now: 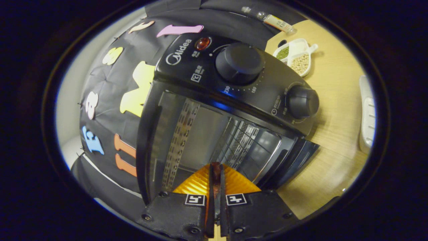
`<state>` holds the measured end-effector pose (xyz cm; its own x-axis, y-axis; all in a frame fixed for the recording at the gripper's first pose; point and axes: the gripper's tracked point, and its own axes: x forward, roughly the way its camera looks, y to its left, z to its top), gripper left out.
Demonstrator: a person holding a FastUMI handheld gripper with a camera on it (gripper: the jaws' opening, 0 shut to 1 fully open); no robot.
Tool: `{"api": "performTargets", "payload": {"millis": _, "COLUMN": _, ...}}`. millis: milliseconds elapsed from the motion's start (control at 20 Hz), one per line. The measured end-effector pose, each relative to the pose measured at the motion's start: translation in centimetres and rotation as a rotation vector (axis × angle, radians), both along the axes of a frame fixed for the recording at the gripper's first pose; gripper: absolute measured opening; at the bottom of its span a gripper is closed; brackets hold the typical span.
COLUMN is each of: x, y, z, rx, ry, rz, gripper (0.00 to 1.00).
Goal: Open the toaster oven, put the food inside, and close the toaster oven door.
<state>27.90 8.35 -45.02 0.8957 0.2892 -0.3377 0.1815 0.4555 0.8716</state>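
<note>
My jaws (216,174): drawn nearly together, with a thin dark red-brown piece of food (216,182) pinched edge-on between them. Black toaster oven (214,110) with two round black knobs: directly ahead, door (294,160) swung open, metal cavity exposed; the food's tip sits at the cavity mouth. Red indicator lamp (202,43): on the control panel beside the larger knob (239,63). Pale wooden tabletop (334,134): carries the oven. White divided dish (296,55) of green and beige grains: on the tabletop beyond the oven, well apart from me.
</note>
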Motion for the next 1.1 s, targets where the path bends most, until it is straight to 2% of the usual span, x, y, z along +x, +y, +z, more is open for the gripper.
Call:
{"api": "performTargets", "payload": {"millis": 200, "x": -0.2, "y": -0.7, "z": -0.8, "rx": -0.138, "ry": 0.016, "rz": 0.010, "gripper": 0.19}}
{"api": "performTargets", "payload": {"millis": 300, "x": -0.1, "y": -2.2, "z": -0.9, "rx": -0.237, "ry": 0.014, "rz": -0.039, "gripper": 0.21}}
{"api": "performTargets", "payload": {"millis": 350, "x": -0.2, "y": -3.1, "z": -0.7, "rx": -0.295, "ry": 0.005, "rz": -0.066, "gripper": 0.23}}
{"api": "performTargets", "payload": {"millis": 450, "x": -0.3, "y": -3.1, "z": 0.3, "rx": -0.369, "ry": -0.032, "rz": -0.072, "gripper": 0.28}}
{"api": "performTargets", "payload": {"millis": 600, "x": -1.2, "y": -3.6, "z": 2.6, "rx": -0.546, "ry": -0.109, "rz": -0.092, "gripper": 0.35}}
{"api": "performTargets", "payload": {"millis": 950, "x": -5.0, "y": -3.1, "z": 6.3, "rx": -0.727, "ry": -0.190, "rz": -0.060, "gripper": 0.46}}
{"api": "performTargets", "payload": {"millis": 1100, "x": -7.2, "y": -2.5, "z": 7.7, "rx": -0.803, "ry": -0.219, "rz": 0.004, "gripper": 0.47}}
